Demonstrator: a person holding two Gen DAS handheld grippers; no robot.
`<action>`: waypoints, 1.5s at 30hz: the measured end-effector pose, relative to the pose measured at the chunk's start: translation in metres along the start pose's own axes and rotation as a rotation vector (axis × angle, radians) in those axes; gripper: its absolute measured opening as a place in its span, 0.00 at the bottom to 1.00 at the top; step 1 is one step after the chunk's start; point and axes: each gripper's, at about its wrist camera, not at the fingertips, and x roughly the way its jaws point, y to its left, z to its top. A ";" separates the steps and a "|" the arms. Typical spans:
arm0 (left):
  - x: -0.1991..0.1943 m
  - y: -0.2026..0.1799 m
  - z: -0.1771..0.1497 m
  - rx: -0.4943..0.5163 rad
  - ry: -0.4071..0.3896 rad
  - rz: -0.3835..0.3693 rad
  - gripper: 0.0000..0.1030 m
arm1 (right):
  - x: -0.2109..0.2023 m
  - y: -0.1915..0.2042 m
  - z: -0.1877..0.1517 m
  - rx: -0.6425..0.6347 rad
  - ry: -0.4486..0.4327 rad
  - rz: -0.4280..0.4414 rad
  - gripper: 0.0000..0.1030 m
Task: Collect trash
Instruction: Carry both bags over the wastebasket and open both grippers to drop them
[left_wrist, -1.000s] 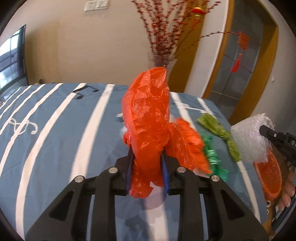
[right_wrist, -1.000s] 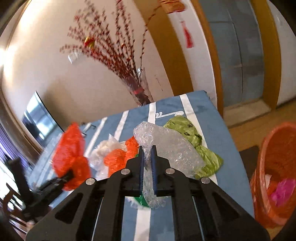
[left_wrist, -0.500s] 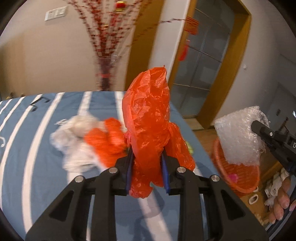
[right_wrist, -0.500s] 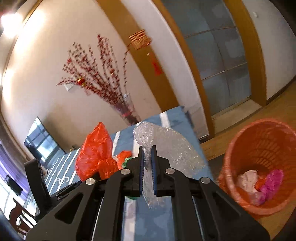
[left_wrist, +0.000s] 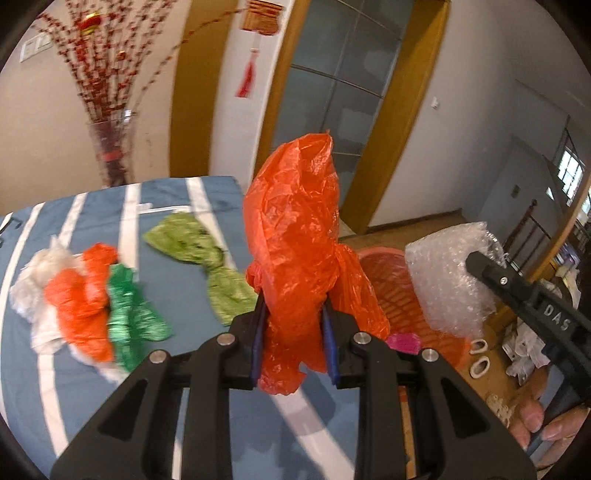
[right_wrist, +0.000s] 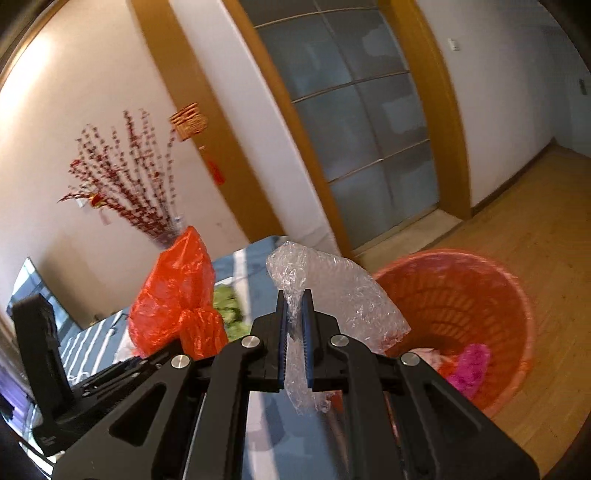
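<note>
Swinging closer to the orange basket (right_wrist: 454, 314) since earlier.

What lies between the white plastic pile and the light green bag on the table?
In the left wrist view, an orange bag and a dark green foil wrapper lie between the white plastic pile and light green bag.

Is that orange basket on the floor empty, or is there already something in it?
Not empty. The orange basket stands upright on the wooden floor, with a crumpled pink piece and some pale scraps in its bottom; most of its inside is bare.
</note>
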 end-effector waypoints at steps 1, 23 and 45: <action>0.003 -0.006 0.001 0.008 0.004 -0.007 0.26 | -0.001 -0.005 0.000 0.004 -0.002 -0.009 0.08; 0.066 -0.088 -0.002 0.107 0.080 -0.087 0.26 | -0.002 -0.079 0.005 0.069 -0.004 -0.125 0.08; 0.107 -0.113 -0.008 0.139 0.142 -0.108 0.42 | 0.007 -0.120 0.003 0.195 0.009 -0.092 0.42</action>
